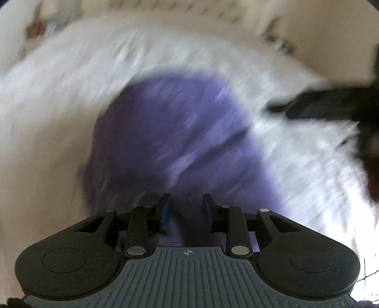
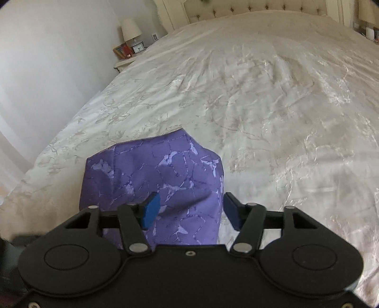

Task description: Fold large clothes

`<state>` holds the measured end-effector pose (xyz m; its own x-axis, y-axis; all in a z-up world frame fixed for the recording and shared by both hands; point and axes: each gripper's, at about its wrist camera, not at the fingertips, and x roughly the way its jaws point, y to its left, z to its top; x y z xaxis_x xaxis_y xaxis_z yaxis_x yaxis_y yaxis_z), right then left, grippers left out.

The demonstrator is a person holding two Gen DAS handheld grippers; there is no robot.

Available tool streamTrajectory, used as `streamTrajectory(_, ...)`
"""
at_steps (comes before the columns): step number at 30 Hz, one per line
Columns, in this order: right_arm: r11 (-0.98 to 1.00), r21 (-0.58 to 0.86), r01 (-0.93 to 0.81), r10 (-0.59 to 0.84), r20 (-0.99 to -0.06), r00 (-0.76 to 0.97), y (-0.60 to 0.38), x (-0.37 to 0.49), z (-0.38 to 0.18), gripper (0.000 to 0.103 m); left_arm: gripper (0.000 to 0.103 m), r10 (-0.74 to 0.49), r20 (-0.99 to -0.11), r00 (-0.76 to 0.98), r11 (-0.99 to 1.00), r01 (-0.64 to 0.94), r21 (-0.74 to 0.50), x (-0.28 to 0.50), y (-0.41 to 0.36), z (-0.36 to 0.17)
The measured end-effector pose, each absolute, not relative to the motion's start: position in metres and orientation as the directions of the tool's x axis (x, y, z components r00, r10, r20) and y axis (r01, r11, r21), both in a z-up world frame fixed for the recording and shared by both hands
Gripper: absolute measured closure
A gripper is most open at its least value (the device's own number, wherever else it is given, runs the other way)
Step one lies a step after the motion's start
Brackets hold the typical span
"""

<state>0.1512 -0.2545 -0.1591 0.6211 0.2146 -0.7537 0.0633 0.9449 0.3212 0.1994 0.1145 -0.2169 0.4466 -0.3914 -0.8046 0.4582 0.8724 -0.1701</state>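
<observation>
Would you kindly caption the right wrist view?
Open right gripper over purple patterned garment on cream bedspread.

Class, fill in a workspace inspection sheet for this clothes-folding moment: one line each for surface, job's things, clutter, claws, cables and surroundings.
Surface: bed under a cream floral cover, lightly creased.
Job's things: purple patterned garment, bunched near the bed's close edge.
Clutter: nothing seen on the bed.
Claws: right claw open over the garment, fabric between its pads but not pinched; left claw narrowly parted, grip unclear through blur.
Cables: nothing seen.
Surroundings: nightstand with lamp, clock, frame; tufted headboard; pale wall.
</observation>
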Motion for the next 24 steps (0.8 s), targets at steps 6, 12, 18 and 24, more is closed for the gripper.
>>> streamTrajectory(6, 0.962, 0.273, 0.011, 0.203, -0.743, 0.638, -0.248, 0.165, -0.152, 0.087, 0.077, -0.435, -0.786, 0.44, 0.863, 0.453, -0.224, 0.188, 0.147, -0.232)
streamTrajectory(12, 0.969, 0.245, -0.021, 0.212, -0.789, 0.577, -0.218, 0.215, -0.188, 0.086, 0.077, -0.447, -0.777, 0.444, 0.862, 0.446, -0.241, 0.187, 0.15, -0.232)
streamTrajectory(18, 0.977, 0.197, -0.086, 0.214, -0.855, 0.472, -0.192, 0.257, -0.236, 0.095, 0.077, -0.446, -0.774, 0.45, 0.87, 0.422, -0.255, 0.19, 0.155, -0.229)
streamTrajectory(24, 0.963, 0.255, -0.087, 0.265, -0.834, 0.485, -0.203, 0.256, -0.223, 0.081, 0.077, -0.421, -0.79, 0.445, 0.86, 0.472, -0.193, 0.192, 0.145, -0.197)
